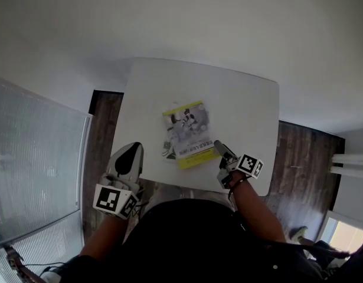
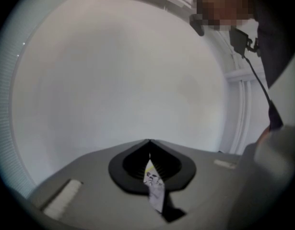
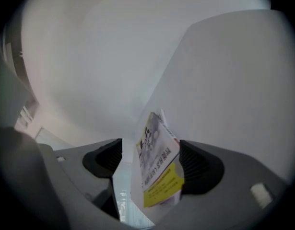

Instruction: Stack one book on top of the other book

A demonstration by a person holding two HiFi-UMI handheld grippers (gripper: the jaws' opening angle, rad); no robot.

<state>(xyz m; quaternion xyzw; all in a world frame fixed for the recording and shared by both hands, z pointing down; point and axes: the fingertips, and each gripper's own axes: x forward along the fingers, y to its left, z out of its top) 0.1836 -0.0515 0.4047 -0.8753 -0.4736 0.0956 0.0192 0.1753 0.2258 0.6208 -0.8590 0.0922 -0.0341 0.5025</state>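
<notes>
**A:** Where is the book lying?

**B:** The book (image 1: 186, 133) is lying flat, cover up, in the middle of the table (image 1: 246, 102). Its long axis is running away from the person and leaning slightly left at the far end, with the yellow band facing the near edge. A thin edge is peeking out at its near left side. I am reading that as the other book underneath, so the stack is looking done, though I cannot say for certain.

**A:** Which tool is sitting nearer?

**B:** The right gripper (image 1: 219, 147). It is pointing at the book's near right corner, so the book is lying just ahead of it and to its left. Its jaws are standing wide apart. In its own view the yellow corner is showing in the gap, and neither pad is pressing on it.

**A:** And the other one?

**B:** The left gripper (image 1: 133, 149) is hovering over the table's near left edge, apart from the book. Its jaws are resting together on nothing, with only a sliver of the cover showing through the slit.

**A:** How are the arms posing?

**B:** The right forearm is reaching forward from the body and holding its gripper about level. The left is angling in from the side. I am judging that the right one is needing a straight pull-back toward the person, so that no pad is dragging the corner askew.
</notes>
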